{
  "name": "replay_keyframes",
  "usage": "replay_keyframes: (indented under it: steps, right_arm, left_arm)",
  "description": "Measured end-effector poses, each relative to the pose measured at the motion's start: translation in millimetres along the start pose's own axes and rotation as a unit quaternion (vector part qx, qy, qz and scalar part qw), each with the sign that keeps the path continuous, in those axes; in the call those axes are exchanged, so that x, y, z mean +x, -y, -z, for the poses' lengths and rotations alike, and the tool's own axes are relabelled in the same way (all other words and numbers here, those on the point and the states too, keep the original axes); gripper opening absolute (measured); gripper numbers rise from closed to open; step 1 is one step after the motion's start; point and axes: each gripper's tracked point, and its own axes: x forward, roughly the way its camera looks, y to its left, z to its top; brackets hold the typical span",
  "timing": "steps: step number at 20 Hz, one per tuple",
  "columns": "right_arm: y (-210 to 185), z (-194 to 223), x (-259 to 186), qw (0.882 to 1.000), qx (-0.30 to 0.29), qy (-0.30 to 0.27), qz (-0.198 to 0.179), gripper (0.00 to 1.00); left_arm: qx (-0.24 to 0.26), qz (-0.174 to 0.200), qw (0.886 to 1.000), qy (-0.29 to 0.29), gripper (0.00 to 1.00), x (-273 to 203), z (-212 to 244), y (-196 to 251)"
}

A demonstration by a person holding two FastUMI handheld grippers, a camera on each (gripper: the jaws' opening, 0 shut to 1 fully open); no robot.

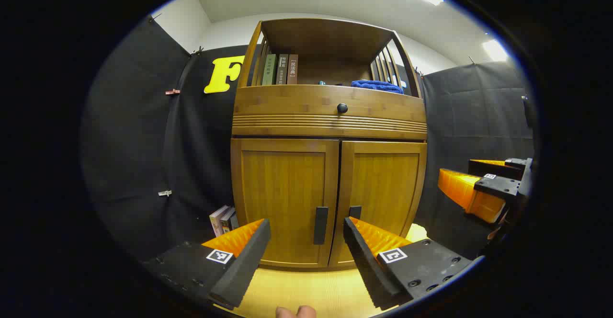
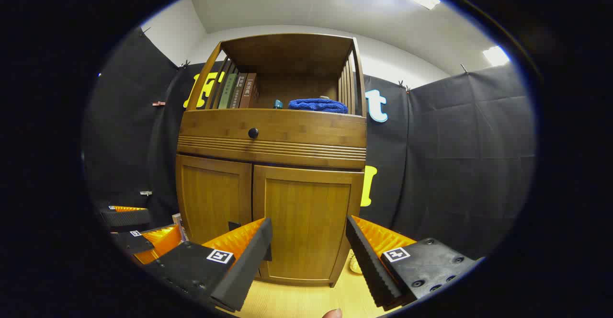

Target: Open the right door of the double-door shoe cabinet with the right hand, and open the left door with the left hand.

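Shoe cabinet (image 1: 329,117): upright ahead on the floor, both doors closed.
Right door (image 2: 306,224): faces right gripper (image 2: 309,251), jaws wide, empty, aligned for its handle.
Left door (image 1: 285,198): handle (image 1: 320,225) between left gripper (image 1: 306,251) jaws, wide, empty.

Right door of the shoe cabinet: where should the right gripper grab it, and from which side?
Probably the dark vertical handle at the right door's inner edge, beside the centre seam. Come straight from the front, right gripper open, fingers either side of the bar. The panel is otherwise flat.
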Motion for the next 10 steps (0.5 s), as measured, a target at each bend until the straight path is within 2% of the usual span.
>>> replay_keyframes:
  steps: [7, 10]
  right_arm:
    - [-18.3, 0.3, -0.8, 1.0, 0.01, -0.005, -0.023, 0.97]
    - [-17.2, 0.8, 1.1, 1.0, 0.005, -0.004, -0.021, 0.96]
  left_arm:
    - [-0.002, -0.009, 1.0, -0.01, 0.95, -2.0, 3.5, -2.9]
    - [-0.006, -0.01, 1.0, -0.017, 0.95, -3.2, 7.1, -1.0]
